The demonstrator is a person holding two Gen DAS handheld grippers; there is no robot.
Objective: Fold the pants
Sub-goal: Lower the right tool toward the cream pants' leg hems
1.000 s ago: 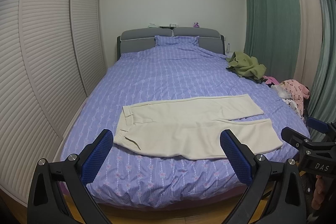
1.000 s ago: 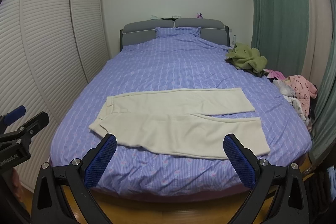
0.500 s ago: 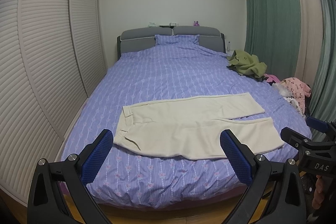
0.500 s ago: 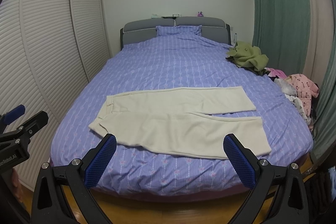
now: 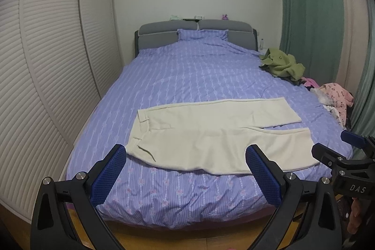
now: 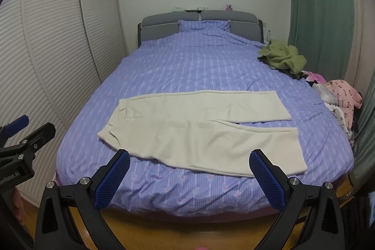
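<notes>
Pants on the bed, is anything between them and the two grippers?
Nothing visible. The pants lie flat on the bed, both grippers, left and right, open before them; the clothes pile sits aside.

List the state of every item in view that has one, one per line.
Cream fabric pants: unfolded, spread flat across the bed, legs slightly apart.
Left tongs: open, empty, short of the bed.
Right tongs: open, empty, short of the bed.
Olive green garment: crumpled heap.
Green curtain: drawn shut.
White louvred wardrobe doors: closed.
</notes>
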